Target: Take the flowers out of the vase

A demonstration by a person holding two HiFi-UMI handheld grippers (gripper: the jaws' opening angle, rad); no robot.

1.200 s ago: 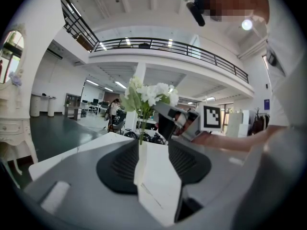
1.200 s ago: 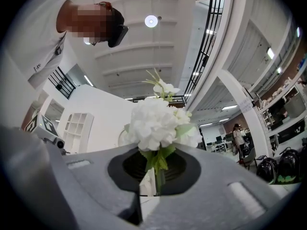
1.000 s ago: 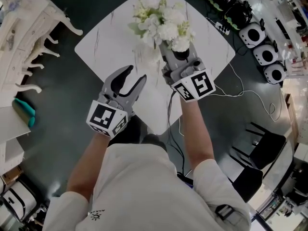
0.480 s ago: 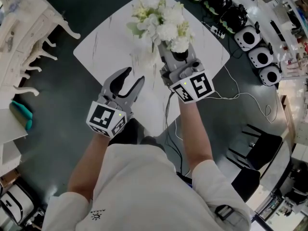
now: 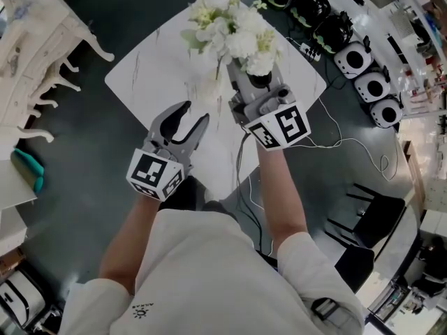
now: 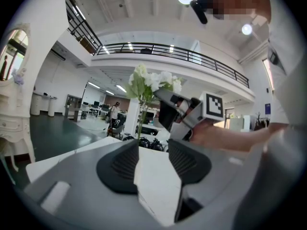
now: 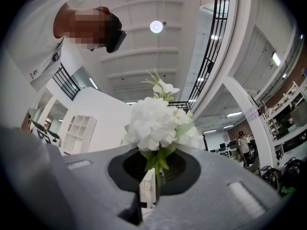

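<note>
The person is holding a gripper in each hand over a white table [image 5: 157, 72]. The right gripper [image 7: 154, 174] is sitting in the upper middle of the head view, just right of the middle. It is squeezing the flowers [image 5: 234, 30] by their green stem [image 7: 156, 169]. Its two jaws are pressing tight on the stem from both sides. The white blooms are puffing out just above the jaws. In the right gripper view the flowers are filling the middle, and ceiling lights are shining behind them.

The left gripper [image 5: 195, 112] is waiting lower down and to the left of the flowers, near the middle of the head view. Its jaws are standing wide apart and are gripping nothing. In the left gripper view only the white table is showing in the gap. The flowers are showing farther off, in the upper middle of that view.

A white cable [image 5: 349, 144] is lying on the dark floor at the right. A black chair [image 5: 370, 215] is standing at the lower right. White carved furniture [image 5: 42, 40] is standing at the upper left. The person's white shirt [image 5: 202, 271] is filling the bottom of the head view.
</note>
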